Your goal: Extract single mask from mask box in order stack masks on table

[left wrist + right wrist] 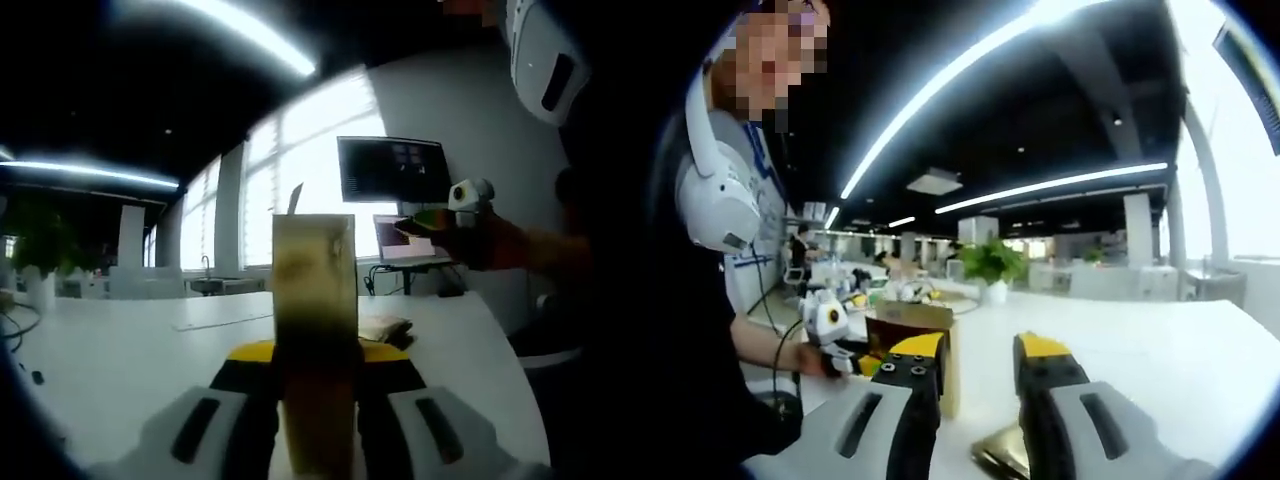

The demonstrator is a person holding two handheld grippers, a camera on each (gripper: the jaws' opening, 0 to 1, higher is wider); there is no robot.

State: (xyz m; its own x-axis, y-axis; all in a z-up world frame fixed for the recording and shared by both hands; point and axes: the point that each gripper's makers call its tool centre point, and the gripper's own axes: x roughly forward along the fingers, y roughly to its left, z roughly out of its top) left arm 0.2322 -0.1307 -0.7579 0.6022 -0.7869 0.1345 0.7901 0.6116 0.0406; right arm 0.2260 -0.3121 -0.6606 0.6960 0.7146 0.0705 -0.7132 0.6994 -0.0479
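Left gripper view: left gripper (318,395) clamped on upright mask box (314,320), contents unseen; right gripper (978,375) spread, holding nothing.

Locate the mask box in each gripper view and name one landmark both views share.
Left gripper view: the mask box stands upright at centre, clamped between the left gripper's jaws.
Right gripper view: the mask box sits left of centre, behind the right gripper's open jaws, next to the left gripper.
Shared landmark: the white table.
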